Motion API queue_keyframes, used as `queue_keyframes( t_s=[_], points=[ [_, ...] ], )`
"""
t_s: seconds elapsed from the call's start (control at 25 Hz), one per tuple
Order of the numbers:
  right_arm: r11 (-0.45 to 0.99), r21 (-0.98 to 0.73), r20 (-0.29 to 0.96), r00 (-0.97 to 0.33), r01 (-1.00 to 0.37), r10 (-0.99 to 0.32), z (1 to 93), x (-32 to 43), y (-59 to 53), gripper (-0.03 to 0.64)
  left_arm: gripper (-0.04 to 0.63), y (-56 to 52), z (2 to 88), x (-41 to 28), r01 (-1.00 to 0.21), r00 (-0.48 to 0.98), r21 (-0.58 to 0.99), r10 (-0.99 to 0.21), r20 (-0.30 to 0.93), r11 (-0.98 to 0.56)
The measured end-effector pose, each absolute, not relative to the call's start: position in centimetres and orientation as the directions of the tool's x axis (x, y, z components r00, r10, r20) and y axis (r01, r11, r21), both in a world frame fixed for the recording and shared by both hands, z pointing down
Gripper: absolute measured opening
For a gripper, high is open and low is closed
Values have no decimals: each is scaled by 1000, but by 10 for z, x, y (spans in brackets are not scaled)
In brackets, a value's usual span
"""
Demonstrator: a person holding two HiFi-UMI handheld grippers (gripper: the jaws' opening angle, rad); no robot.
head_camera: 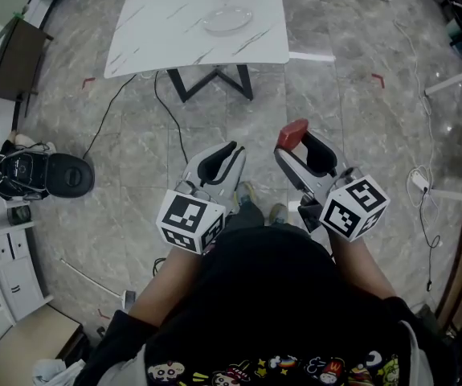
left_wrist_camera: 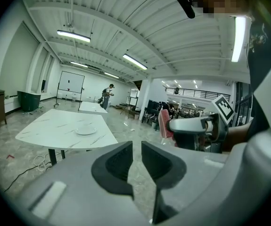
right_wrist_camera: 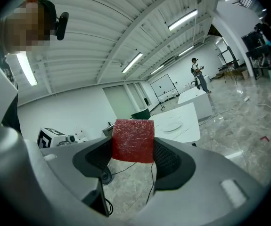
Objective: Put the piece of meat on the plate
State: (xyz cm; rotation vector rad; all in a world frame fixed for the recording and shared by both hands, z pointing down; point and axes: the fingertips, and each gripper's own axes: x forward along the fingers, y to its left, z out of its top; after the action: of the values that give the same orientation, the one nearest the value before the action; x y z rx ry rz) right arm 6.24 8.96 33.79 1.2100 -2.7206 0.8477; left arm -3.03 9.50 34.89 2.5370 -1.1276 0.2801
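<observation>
A red slab of meat sits clamped between the jaws of my right gripper; from the head view the meat sticks out at the tip of the right gripper. The clear plate rests on the white marble table well ahead of me, and shows as a small plate in the left gripper view and a plate in the right one. My left gripper is held beside the right one, its jaws almost together with nothing between them.
Grey marbled floor lies between me and the table. A black cable runs from under the table to a round black device at the left. White cabinets stand at the lower left. A person stands far off in the hall.
</observation>
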Motion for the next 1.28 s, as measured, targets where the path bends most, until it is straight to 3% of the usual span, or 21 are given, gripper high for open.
queue_keyframes(
  t_s=[0.64,1.28],
  points=[
    [521,-445,253,-661,-728,-707,333,39,82,298,2,86,349,-54,-721,691,241,-652,311,-650],
    [500,-425,269,-633,-755,-726,336,36,60,298,0,72,353,-70,-720,693,238,-653,305,-652]
  ],
)
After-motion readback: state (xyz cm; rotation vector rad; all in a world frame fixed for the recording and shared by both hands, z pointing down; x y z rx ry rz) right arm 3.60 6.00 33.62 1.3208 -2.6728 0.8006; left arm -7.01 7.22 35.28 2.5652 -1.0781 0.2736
